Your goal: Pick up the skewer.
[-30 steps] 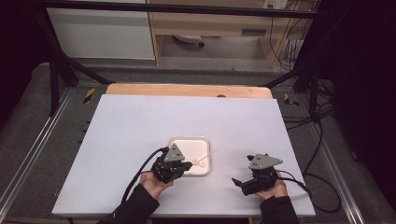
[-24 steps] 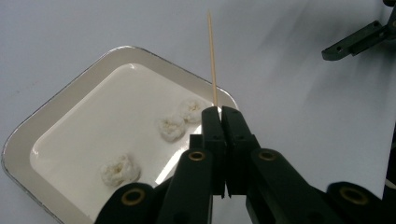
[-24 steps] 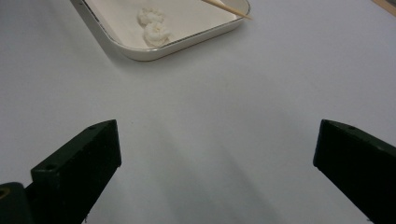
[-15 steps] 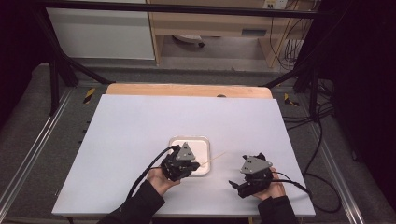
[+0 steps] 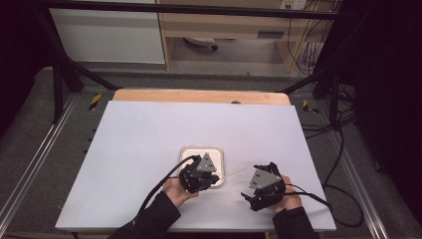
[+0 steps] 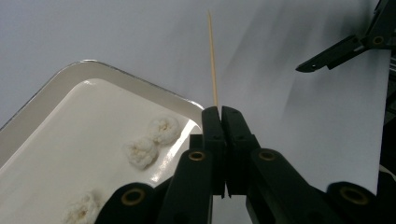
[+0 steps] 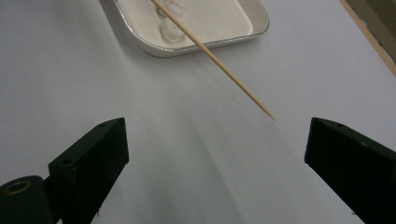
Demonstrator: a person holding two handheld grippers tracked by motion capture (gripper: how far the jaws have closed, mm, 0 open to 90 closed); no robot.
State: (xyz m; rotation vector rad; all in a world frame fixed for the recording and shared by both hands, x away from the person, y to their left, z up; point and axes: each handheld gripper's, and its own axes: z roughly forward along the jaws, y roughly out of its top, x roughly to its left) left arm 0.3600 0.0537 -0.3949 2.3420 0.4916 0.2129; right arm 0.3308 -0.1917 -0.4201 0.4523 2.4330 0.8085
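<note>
The left gripper (image 6: 223,114), fingers pinching the bare wooden skewer (image 6: 212,60) beside the tray (image 6: 56,88), aims it toward the right gripper (image 7: 215,144), whose spread fingers have just been narrowing on nothing, so every white ring (image 6: 163,129) seems still to be threaded.

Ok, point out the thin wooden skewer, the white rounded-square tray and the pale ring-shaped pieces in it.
thin wooden skewer (image 7: 219,63): right gripper view, mid-shaft.
white rounded-square tray (image 6: 51,91): left gripper view, its raised rim.
pale ring-shaped pieces (image 6: 163,129): left gripper view, the ring nearest the rim.
</note>
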